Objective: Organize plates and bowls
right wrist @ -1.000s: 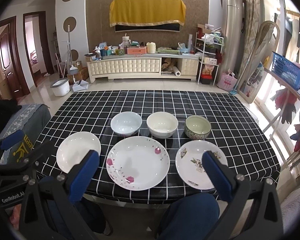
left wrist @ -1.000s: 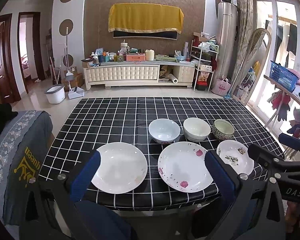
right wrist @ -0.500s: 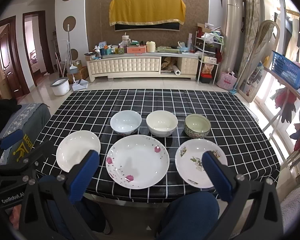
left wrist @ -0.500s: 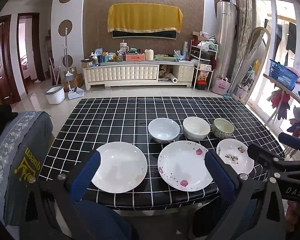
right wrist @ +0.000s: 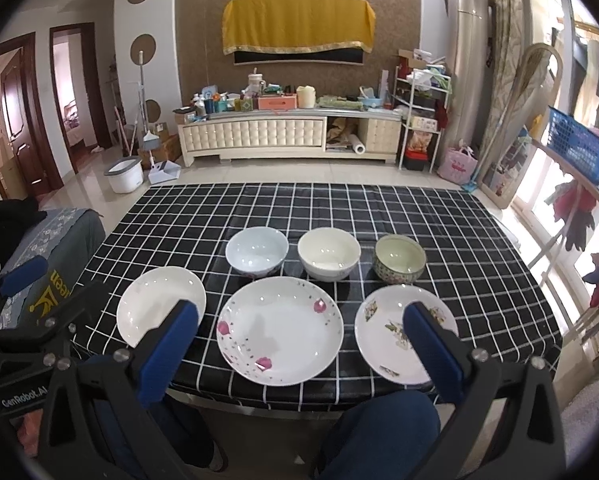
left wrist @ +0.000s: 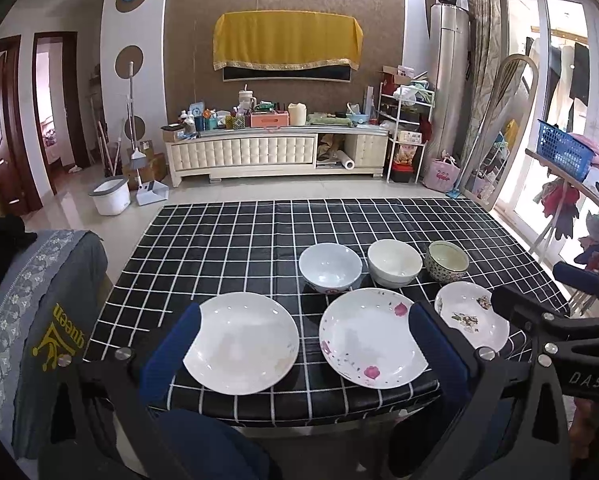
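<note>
1. On the black checked tablecloth near the front edge, six dishes sit in two rows, all apart, nothing stacked yet.
2. Largest: pink-flower plate, centre front. Likely the stack base, so best left where it is and the others brought to it.
3. Plain white plate, front left, just ahead of the left gripper. Rim lies flat on the cloth, so one finger would have to slide under the near edge; a tilted pinch could let it slip.
4. Leaf-print plate, front right, smallest plate, in front of the right gripper. It should go on top of the stack.
5. Back row, left to right: pale blue bowl, cream bowl, green patterned bowl. They look close in size; nesting order is hard to tell. A grip on the wall from above looks safest, then a straight drop in.
6. Both grippers hold nothing, jaws spread wide, hovering short of the table edge, above the person's knees.
7. Versus the earlier frames: almost no change. Dishes are in the same spots, jaws equally wide, and the views have crept only slightly forward.
</note>
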A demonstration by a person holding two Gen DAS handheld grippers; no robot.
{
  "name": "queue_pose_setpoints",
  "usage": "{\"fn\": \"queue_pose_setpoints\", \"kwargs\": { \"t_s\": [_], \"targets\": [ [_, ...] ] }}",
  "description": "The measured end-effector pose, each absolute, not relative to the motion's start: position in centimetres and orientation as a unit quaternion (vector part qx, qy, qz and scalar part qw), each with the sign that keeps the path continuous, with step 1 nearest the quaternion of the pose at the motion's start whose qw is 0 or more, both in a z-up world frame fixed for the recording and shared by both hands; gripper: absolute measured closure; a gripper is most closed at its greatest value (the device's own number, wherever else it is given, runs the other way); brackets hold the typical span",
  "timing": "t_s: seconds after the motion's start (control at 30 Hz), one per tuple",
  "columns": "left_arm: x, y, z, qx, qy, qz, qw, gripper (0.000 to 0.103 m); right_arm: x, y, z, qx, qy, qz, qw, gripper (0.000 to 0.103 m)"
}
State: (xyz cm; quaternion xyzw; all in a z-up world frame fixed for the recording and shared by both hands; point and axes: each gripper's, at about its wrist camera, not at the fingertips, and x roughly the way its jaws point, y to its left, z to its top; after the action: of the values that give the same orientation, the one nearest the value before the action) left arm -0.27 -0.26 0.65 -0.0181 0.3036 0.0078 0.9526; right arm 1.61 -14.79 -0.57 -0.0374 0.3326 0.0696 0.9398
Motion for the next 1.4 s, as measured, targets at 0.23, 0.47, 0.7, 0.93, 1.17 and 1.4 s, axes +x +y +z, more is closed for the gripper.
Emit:
{"fn": "queue_pose_setpoints", "kwargs": {
  "t_s": [0.23, 0.47, 0.7, 0.93, 1.17, 1.4],
  "targets": [
    [0.8, 1.4, 1.0, -0.019, 0.307, 0.024, 0.951, 0.000, 3.3, -12.9, 0.1, -0.055, 0.324, 0.084, 0.941, 0.000],
    [2.3, 3.8, 0.9, -0.020, 0.312, 0.034, 0.949, 0.000, 6.0, -10.1, 0.1, -0.073, 0.334, 0.103, 0.934, 0.000],
    [4.3, 7.3, -0.3, -0.029, 0.334, 0.059, 0.940, 0.000, 9.0, -6.6, -1.0, -0.091, 0.347, 0.136, 0.923, 0.000],
    [7.0, 11.1, -3.3, -0.048, 0.382, 0.071, 0.920, 0.000, 11.9, -3.5, -3.9, -0.094, 0.377, 0.172, 0.905, 0.000],
    [9.1, 13.6, -8.4, -0.075, 0.439, 0.074, 0.892, 0.009, 14.7, -0.7, -8.4, -0.114, 0.424, 0.192, 0.878, 0.012],
    [10.7, 14.7, -12.8, -0.110, 0.496, 0.055, 0.860, 0.040, 16.6, 1.2, -12.8, -0.127, 0.473, 0.216, 0.845, 0.033]
  ]
}}
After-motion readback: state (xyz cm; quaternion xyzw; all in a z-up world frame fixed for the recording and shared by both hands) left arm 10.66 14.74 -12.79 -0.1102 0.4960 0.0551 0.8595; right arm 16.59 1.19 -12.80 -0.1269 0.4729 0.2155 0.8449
